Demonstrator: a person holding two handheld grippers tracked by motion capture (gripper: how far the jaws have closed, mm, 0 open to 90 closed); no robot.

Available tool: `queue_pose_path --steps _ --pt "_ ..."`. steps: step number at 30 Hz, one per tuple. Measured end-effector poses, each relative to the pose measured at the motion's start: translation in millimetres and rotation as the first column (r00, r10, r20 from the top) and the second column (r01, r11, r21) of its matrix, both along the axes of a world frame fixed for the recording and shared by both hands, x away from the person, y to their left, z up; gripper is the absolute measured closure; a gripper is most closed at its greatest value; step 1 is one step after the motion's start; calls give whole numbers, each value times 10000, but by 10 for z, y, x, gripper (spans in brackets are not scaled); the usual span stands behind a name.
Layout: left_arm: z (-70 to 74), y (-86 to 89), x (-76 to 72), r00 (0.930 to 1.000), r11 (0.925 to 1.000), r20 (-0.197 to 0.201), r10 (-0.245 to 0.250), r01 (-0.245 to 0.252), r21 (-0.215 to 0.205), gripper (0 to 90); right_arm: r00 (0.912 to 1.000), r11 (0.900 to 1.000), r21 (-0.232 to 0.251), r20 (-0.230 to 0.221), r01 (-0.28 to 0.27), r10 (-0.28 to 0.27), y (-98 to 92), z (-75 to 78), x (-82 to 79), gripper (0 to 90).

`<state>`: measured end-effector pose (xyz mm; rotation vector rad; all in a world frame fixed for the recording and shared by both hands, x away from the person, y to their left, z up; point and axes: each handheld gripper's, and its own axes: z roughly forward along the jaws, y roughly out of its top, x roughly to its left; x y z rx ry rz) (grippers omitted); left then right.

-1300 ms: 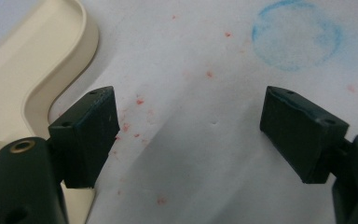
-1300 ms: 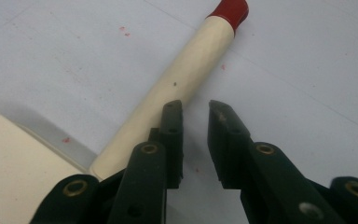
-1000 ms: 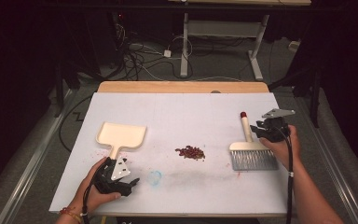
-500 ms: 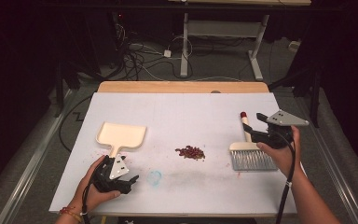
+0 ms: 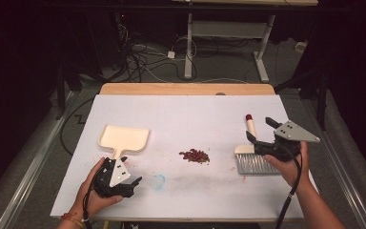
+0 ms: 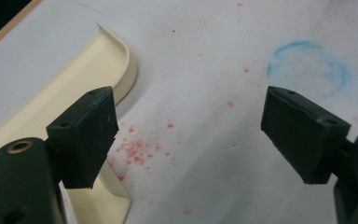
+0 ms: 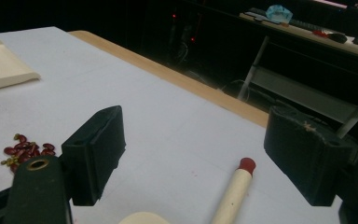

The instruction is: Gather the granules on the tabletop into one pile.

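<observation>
High view: we note the dustpan (image 5: 123,139) at table (image 5: 190,114) left, a small pile of red beans (image 5: 195,155) mid-table, and the brush (image 5: 250,150) at right. Our left gripper (image 5: 124,179) sits just beside the dustpan handle, jaws wide apart, holding nothing. Our right gripper (image 5: 259,130) hovers over the brush handle (image 7: 233,193), jaws spread either side of it, not gripping. A blue ring mark (image 6: 306,65) lies near the left gripper.

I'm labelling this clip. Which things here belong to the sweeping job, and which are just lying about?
Job:
- cream plastic dustpan
- cream-handled hand brush with grey bristles
- small pile of dark red beans
- left tool, open
- right tool, open

Lying about:
- faint blue ring stain
- floor cables
</observation>
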<state>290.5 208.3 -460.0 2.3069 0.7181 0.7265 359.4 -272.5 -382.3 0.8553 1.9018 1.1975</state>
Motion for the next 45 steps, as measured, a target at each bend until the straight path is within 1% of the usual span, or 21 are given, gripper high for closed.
queue_pose_path --steps 2,5,10,12,15,19,20,22,24,26,28,31,33,36,38,40,41,42,45 --pt "5 1 -2 10000 10000 92 34 -34 -3 179 9999 9999 -86 45 98 -98 29 -9 -36 174" --pt "7 -4 -5 9998 10000 171 65 -66 35 179 9999 9999 -119 166 14 -12 58 -32 -101 166" --pt "5 -19 -7 9998 10000 190 28 -27 -46 179 9993 9998 -2 312 -220 220 73 -71 -202 163" --pt "-1 -28 -8 9998 10000 203 10 -10 -22 179 9989 9997 -137 426 -178 184 79 -89 -239 164" --pt "-3 -28 -11 9998 10000 211 26 -26 8 178 9988 9996 -65 408 -278 280 80 -122 -281 163" --pt "2 -24 -13 9997 10000 224 47 -46 -38 178 9981 9993 -207 511 -320 330 97 -189 -330 164" --pt "0 -27 -12 9997 10000 227 33 -32 -19 179 9978 9990 -219 522 -402 413 100 -206 -342 163" --pt "-3 -35 -8 9997 10000 229 13 -13 12 178 9980 9986 -224 414 -478 487 109 -243 -365 164" --pt "-3 -41 -4 9997 10000 237 -17 16 14 178 9973 9978 -296 400 -596 608 119 -283 -395 164" --pt "0 -45 1 9997 10000 261 -45 44 27 178 9975 9973 -454 372 -577 594 140 -320 -424 164" --pt "1 -50 5 9996 10000 265 -70 70 4 178 9967 9963 -531 407 -681 703 153 -356 -455 164" --pt "-1 -61 13 9996 9999 261 -103 103 -12 178 9963 9951 -621 344 -768 790 172 -413 -503 165" --pt "2 -66 16 9995 9999 278 -147 146 24 178 9961 9938 -774 314 -797 823 182 -460 -528 165" --pt "8 -71 19 9994 9999 307 -147 148 -33 177 9959 9920 -902 110 -879 892 189 -541 -558 165" --pt "10 -75 19 9994 9999 322 -125 128 -92 177 9963 9910 -1038 56 -850 861 194 -594 -583 165" --pt "13 -79 16 9993 9999 323 -160 161 -44 177 9963 9901 -1114 -18 -855 859 193 -634 -615 165" --pt "14 -83 14 9993 9998 341 -174 176 -54 177 9961 9899 -1118 3 -874 880 189 -654 -630 165" --pt "14 -87 12 9992 9998 359 -173 177 -107 177 9961 9898 -1117 -80 -884 880 187 -674 -643 165" --pt "30 -96 16 9987 9997 470 -177 185 -181 177 9953 9858 -1378 -267 -963 935 193 -729 -665 165"
